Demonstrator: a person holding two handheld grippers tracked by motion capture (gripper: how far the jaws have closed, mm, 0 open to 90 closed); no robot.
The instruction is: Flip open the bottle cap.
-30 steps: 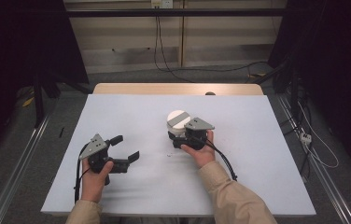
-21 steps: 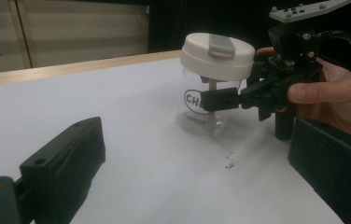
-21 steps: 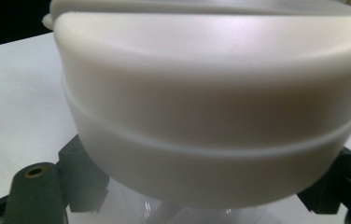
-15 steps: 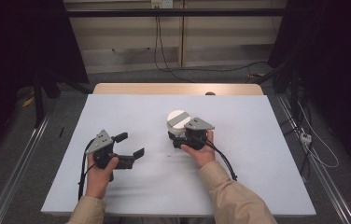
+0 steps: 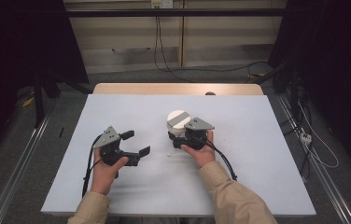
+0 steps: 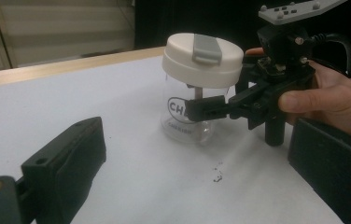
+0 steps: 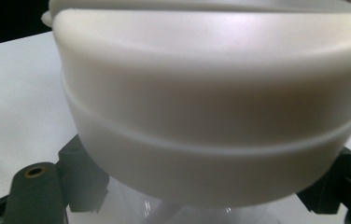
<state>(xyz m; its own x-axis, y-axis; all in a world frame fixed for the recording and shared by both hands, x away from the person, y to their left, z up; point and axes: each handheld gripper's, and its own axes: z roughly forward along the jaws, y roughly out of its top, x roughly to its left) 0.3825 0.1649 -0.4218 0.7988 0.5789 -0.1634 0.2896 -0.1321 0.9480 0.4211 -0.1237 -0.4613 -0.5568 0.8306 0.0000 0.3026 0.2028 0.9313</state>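
A clear glass jar (image 6: 185, 116) with black lettering and a white lid (image 5: 177, 116) bearing a grey tab stands upright near the table's middle. My right gripper (image 5: 177, 135) is shut on the jar just under the lid, one jaw on each side of the glass (image 7: 187, 207); the lid (image 7: 211, 93) looms close above them. The right hand (image 6: 332, 98) holds it level. To the jar's left, my left gripper (image 5: 137, 143) is open and empty, apart from the jar and aimed at it. Its own jaws (image 6: 197, 154) stand wide at the bottom corners.
A white sheet (image 5: 257, 163) covers the table, with a wooden strip (image 5: 178, 88) at the far edge. A few dark specks (image 6: 218, 172) lie in front of the jar. Cables (image 5: 220, 156) trail from both grippers towards the person.
My left gripper has drifted to the right, closer to the jar, still open. The right gripper and the jar have stayed where they were.
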